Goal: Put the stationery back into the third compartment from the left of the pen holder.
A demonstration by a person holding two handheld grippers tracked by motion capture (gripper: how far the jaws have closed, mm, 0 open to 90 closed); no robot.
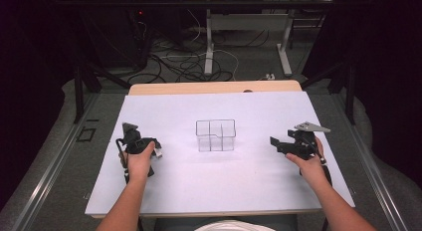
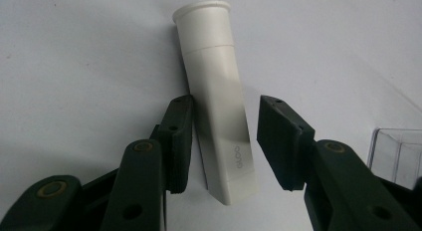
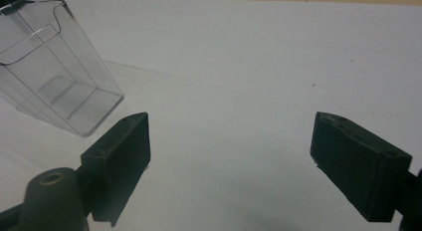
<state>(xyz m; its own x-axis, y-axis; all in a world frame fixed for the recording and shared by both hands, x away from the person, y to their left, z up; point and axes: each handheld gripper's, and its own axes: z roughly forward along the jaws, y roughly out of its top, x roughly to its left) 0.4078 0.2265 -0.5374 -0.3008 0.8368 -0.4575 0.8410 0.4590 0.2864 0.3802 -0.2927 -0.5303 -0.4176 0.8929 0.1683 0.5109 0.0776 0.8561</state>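
— While we looked along the left gripper (image 2: 224, 136), where did the white tube (image 2: 216, 101) lie?
— Between its jaws, long axis running straight away from us; one pad touched, the other stood off. The tube lay on the desk (image 1: 209, 191), left of the clear organizer (image 1: 215, 135).
— And our right gripper (image 3: 231, 161)?
— Jaws spread, holding nothing, right of that organizer.

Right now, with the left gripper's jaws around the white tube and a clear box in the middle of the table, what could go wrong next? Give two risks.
1. The white tube lies slanted between the left gripper jaws; one pad touches it and the other stands clear. Closing could pinch it off-centre, so it may twist or slip.
2. The clear box looks light and stands free on the white table, while the right gripper, open, is away from it. A tube lowered against its rim might tip or push it.
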